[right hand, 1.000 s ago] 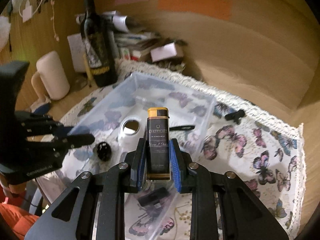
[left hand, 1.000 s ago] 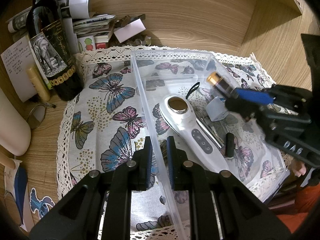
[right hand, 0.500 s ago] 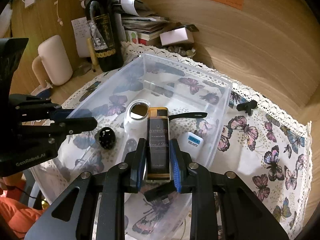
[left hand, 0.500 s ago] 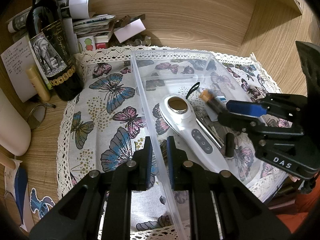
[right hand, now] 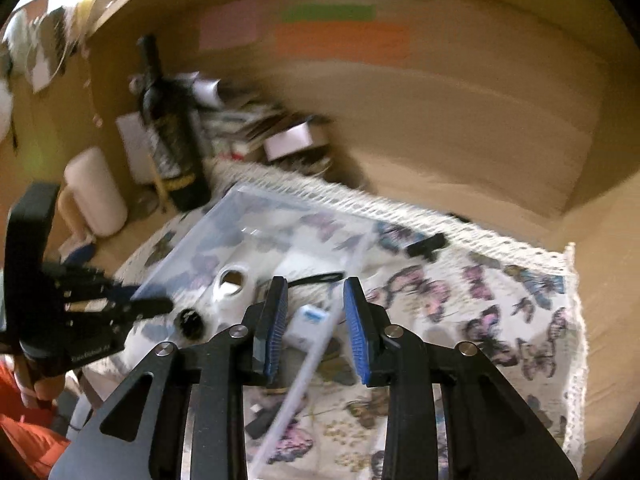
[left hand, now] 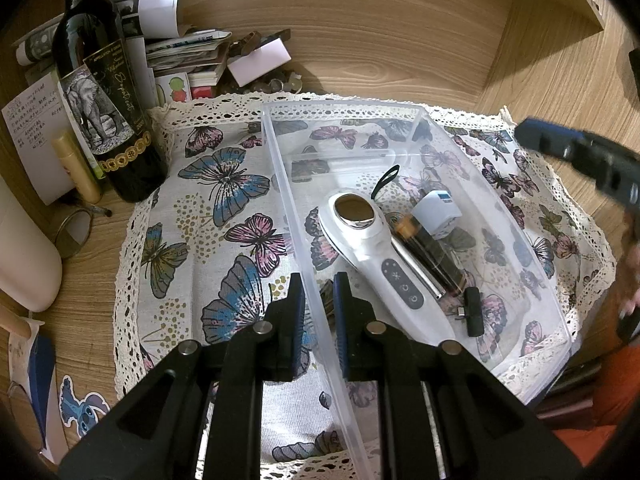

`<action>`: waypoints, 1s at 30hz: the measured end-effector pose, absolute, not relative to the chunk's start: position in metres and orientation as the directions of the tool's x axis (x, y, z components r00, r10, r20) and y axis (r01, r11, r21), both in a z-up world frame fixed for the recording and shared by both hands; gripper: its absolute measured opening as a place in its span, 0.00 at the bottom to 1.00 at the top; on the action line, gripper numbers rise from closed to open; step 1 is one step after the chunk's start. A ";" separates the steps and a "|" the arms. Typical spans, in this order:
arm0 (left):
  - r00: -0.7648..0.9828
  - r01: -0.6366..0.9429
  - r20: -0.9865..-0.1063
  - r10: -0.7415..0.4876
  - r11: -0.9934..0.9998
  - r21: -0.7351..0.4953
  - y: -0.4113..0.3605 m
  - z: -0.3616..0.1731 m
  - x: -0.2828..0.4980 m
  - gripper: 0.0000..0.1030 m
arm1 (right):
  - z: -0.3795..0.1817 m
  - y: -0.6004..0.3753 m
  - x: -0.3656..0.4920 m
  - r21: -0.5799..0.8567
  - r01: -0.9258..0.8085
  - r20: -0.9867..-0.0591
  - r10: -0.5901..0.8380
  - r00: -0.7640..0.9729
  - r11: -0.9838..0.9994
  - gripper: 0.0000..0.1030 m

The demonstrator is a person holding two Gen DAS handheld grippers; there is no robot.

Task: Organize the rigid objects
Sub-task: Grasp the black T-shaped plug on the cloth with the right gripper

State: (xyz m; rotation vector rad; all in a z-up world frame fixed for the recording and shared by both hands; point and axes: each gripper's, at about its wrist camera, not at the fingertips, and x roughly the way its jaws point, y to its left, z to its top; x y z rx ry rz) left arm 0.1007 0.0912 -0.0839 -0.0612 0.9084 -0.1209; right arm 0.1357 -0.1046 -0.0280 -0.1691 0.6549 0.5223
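Fingers of the right gripper (right hand: 314, 322) stand apart and empty above the clear bin (left hand: 400, 107). Left gripper (left hand: 318, 304) pinches the bin's near wall. A black clip (right hand: 426, 245) lies on the cloth beyond the bin, ahead-right, nearer the right gripper, long axis crosswise.

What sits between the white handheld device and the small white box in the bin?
In the left wrist view, the dark tube with the gold cap lies between the white handheld device and the small white box, inside the clear bin.
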 end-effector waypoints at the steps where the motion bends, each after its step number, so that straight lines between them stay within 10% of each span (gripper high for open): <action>1: 0.609 0.079 -0.783 -0.131 0.991 -0.104 0.091 -0.084 0.101 0.13 | -0.025 -0.109 0.138 0.013 -0.500 -0.615 0.401 0.679 0.866 0.26; 7: 0.609 0.078 -0.782 -0.131 0.991 -0.105 0.091 -0.084 0.100 0.13 | -0.012 -0.134 0.162 0.030 -0.407 -0.584 0.346 0.734 0.913 0.40; 30: 0.608 0.080 -0.781 -0.138 0.990 -0.113 0.093 -0.083 0.100 0.13 | -0.111 -0.122 0.328 0.130 -0.236 -0.812 0.240 0.533 0.963 0.40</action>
